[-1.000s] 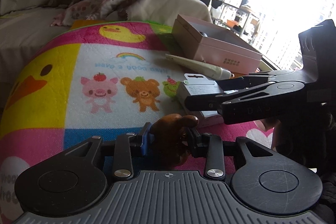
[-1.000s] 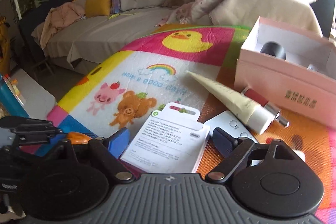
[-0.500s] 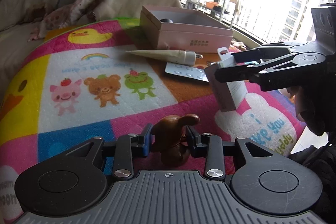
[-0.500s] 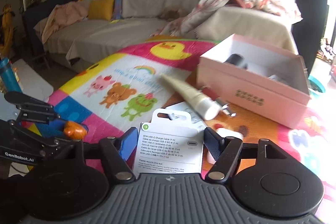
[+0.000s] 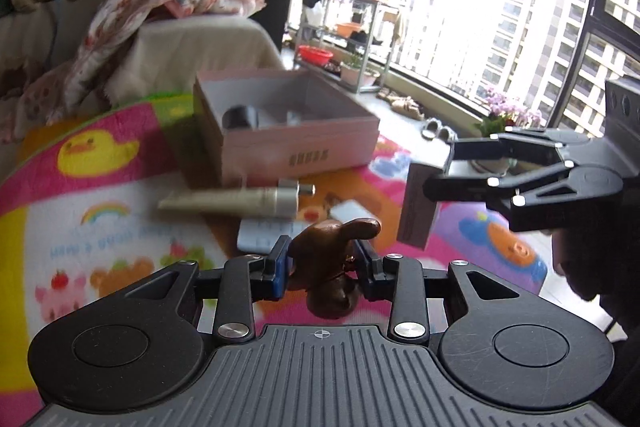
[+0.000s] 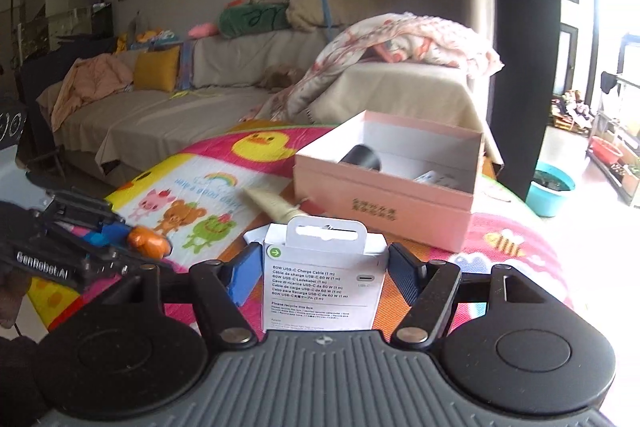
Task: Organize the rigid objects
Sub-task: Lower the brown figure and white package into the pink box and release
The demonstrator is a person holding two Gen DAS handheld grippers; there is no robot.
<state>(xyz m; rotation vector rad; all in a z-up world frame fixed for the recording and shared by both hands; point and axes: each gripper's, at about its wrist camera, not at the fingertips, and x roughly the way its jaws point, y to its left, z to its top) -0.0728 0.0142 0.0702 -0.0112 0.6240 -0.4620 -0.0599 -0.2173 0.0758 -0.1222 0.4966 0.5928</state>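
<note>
The pink box [image 6: 384,203] sits open ahead of both grippers, its long side across their line of approach, and the right gripper [image 6: 324,267] looks the nearer. Its jaws are clamped on a white cable pack [image 6: 324,287], held upright off the mat [image 6: 208,183]. The left gripper [image 5: 322,259], tilted down, is clamped on a brown figurine [image 5: 332,259], also lifted.
</note>
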